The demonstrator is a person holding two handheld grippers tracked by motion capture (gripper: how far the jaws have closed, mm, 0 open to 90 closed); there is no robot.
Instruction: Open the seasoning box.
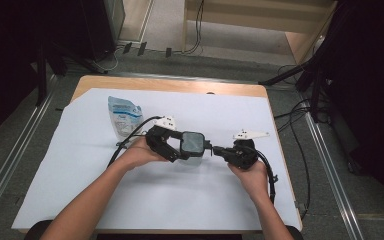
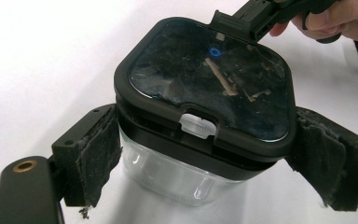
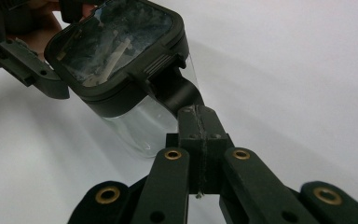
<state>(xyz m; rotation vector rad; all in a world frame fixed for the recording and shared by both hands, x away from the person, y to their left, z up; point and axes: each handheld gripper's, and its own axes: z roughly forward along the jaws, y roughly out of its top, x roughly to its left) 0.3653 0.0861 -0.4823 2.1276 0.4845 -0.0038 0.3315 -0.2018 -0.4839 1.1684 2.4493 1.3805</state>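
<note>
The right gripper (image 3: 199,123), jaws together, is being pressed at the lid tab (image 3: 175,91); the container (image 2: 186,175), clamped in the left gripper (image 2: 205,154), is risking being levered loose.

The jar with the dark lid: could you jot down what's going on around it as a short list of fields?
Container: clear jar with a dark lid, tilted
Left gripper: jaws clamped on the jar's two sides, just under the lid
Right gripper: jaws shut, tips at the lid's edge tab
White latch: on the lid's front edge
Lid: looks seated on the jar
Elsewhere: a pouch lies on the white sheet, apart from the jar
</note>
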